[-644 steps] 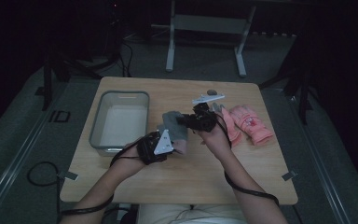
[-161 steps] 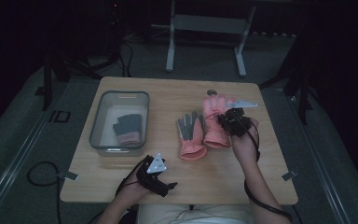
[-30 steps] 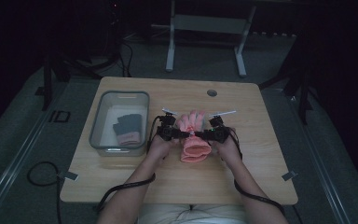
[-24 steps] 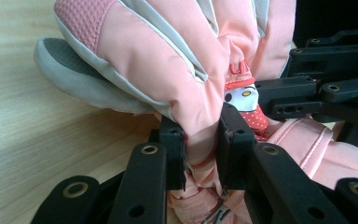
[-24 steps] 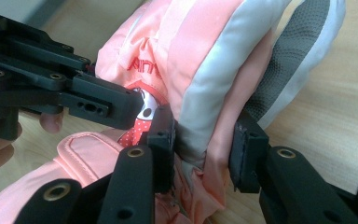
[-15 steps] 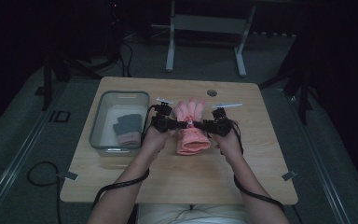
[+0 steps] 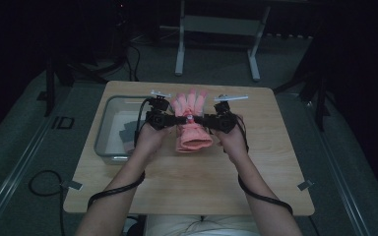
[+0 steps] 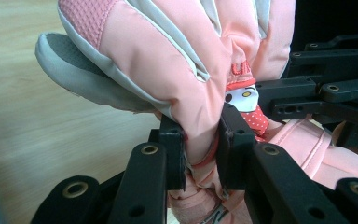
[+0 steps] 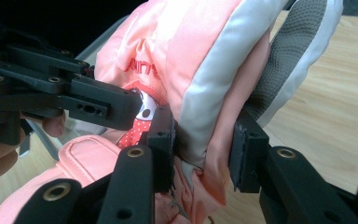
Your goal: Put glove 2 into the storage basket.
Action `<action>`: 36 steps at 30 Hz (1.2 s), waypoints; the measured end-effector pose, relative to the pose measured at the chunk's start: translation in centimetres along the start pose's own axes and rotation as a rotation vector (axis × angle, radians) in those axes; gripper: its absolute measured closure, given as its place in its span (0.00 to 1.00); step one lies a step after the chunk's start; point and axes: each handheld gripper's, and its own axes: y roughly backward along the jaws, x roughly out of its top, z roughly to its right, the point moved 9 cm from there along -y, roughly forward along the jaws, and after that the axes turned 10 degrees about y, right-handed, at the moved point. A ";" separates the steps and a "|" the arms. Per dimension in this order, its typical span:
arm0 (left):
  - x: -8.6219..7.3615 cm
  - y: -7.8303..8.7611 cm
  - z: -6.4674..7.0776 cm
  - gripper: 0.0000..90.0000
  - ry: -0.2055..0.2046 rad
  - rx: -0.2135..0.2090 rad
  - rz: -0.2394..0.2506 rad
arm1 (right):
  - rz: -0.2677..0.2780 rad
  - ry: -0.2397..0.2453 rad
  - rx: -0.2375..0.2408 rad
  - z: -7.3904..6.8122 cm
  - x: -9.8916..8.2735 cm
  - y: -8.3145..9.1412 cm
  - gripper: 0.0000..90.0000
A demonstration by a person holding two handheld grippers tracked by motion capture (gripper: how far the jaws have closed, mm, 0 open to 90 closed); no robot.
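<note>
Pink gloves (image 7: 192, 123) hang above the middle of the wooden table (image 7: 256, 172), gripped from both sides. My left gripper (image 7: 179, 119) is shut on their left edge; in the left gripper view its pads pinch a fold of pink and grey fabric (image 8: 200, 135). My right gripper (image 7: 200, 119) is shut on the right edge, where its pads clamp the padded pink and grey side (image 9: 205, 144). A small cartoon patch (image 8: 242, 98) on the glove sits between the two grippers. The fingers of the gloves point away from me and the cuff (image 7: 194, 143) hangs toward me.
A clear plastic bin (image 7: 109, 129) stands at the table's left, holding a dark grey glove (image 7: 128, 133). A metal stand (image 7: 216, 29) is on the floor beyond the table. Cables trail from both grippers along the forearms.
Both hands have risen and moved away from me, lifting the pink gloves off the table. The grip on both sides has stayed the same.
</note>
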 end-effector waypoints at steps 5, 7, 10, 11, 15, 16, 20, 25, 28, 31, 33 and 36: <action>0.7 2.2 -1.0 0.83 0.004 0.024 0.024 | 0.005 0.025 0.011 -1.3 1.7 -0.8 0.73; 1.0 2.9 -1.3 0.83 0.009 0.034 0.035 | 0.008 0.040 0.018 -2.1 2.6 -1.3 0.73; 1.2 4.0 -2.0 0.83 0.013 0.044 0.047 | 0.007 0.055 0.024 -2.9 3.5 -1.9 0.73; 1.3 4.3 -2.2 0.83 0.013 0.049 0.051 | 0.006 0.059 0.024 -3.1 3.7 -2.1 0.73; 1.6 5.8 -3.2 0.83 0.024 0.069 0.065 | 0.006 0.078 0.031 -4.1 4.8 -3.1 0.73; 1.6 5.8 -3.2 0.83 0.024 0.069 0.065 | 0.006 0.082 0.035 -4.5 5.1 -3.4 0.73; 1.7 7.7 -4.5 0.83 0.039 0.093 0.080 | 0.004 0.097 0.049 -5.7 6.0 -4.4 0.73; 1.7 9.2 -6.0 0.83 0.049 0.120 0.091 | 0.001 0.106 0.069 -7.1 6.9 -5.9 0.73; 1.5 9.8 -6.6 0.83 0.054 0.131 0.093 | 0.003 0.107 0.077 -7.7 7.1 -6.6 0.73; 1.4 10.8 -7.8 0.83 0.066 0.154 0.101 | -0.002 0.109 0.093 -8.7 7.5 -7.8 0.73; 1.4 11.3 -8.4 0.83 0.073 0.164 0.106 | -0.004 0.120 0.096 -9.1 7.8 -8.5 0.73; 1.4 11.9 -9.3 0.83 0.086 0.173 0.113 | -0.011 0.123 0.102 -9.6 8.1 -9.2 0.73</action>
